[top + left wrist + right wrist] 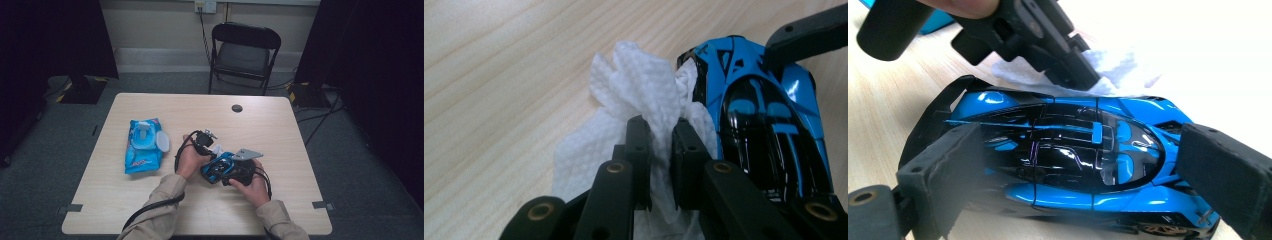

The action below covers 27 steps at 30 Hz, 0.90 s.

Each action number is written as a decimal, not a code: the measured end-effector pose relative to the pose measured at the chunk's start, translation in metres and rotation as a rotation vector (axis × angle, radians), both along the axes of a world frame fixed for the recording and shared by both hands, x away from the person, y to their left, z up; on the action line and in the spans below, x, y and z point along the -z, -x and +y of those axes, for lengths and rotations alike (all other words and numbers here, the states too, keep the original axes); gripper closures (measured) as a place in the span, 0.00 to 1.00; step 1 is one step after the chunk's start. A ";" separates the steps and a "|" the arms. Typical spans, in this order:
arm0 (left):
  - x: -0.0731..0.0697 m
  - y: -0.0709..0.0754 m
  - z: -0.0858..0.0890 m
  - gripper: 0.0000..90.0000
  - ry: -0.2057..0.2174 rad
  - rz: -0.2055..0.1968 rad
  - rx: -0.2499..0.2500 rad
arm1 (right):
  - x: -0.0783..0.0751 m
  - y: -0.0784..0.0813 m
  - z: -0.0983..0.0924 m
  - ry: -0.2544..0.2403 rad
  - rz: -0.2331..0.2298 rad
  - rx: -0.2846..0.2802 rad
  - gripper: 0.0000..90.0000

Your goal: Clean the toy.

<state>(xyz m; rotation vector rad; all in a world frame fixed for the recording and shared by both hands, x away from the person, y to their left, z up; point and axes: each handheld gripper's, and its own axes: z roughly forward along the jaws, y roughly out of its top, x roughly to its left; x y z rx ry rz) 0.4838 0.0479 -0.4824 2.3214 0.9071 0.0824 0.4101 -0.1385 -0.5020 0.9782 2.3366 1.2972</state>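
Note:
A blue and black toy car [214,170] lies on the table in front of the person. My right gripper [235,172] is shut on it, one jaw at each end of the car [1128,107]. The right gripper [1083,165] holds it level just above the tabletop. My left gripper [206,141] is shut on a crumpled white wipe [644,80]. It presses the wipe [1118,65] against the far side of the car [769,115]. The left gripper [659,125] pinches the wipe between its fingertips. From the right gripper view, the left gripper [1068,60] comes in from the top.
A blue pack of wet wipes [143,145] with its lid flipped open lies left of the hands on the wooden table [280,130]. A round dark cap [237,108] sits near the table's far edge. A black folding chair [243,52] stands beyond the table.

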 end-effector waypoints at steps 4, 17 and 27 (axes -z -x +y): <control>0.000 0.003 0.003 0.90 -0.005 0.002 0.004 | 0.000 0.000 0.000 0.001 0.000 0.000 0.06; -0.002 0.012 0.017 0.90 -0.019 0.022 0.009 | 0.000 0.000 0.000 0.000 0.000 0.000 0.06; -0.003 0.018 0.028 0.89 -0.011 0.036 -0.003 | 0.000 0.000 0.000 0.000 0.000 0.000 0.06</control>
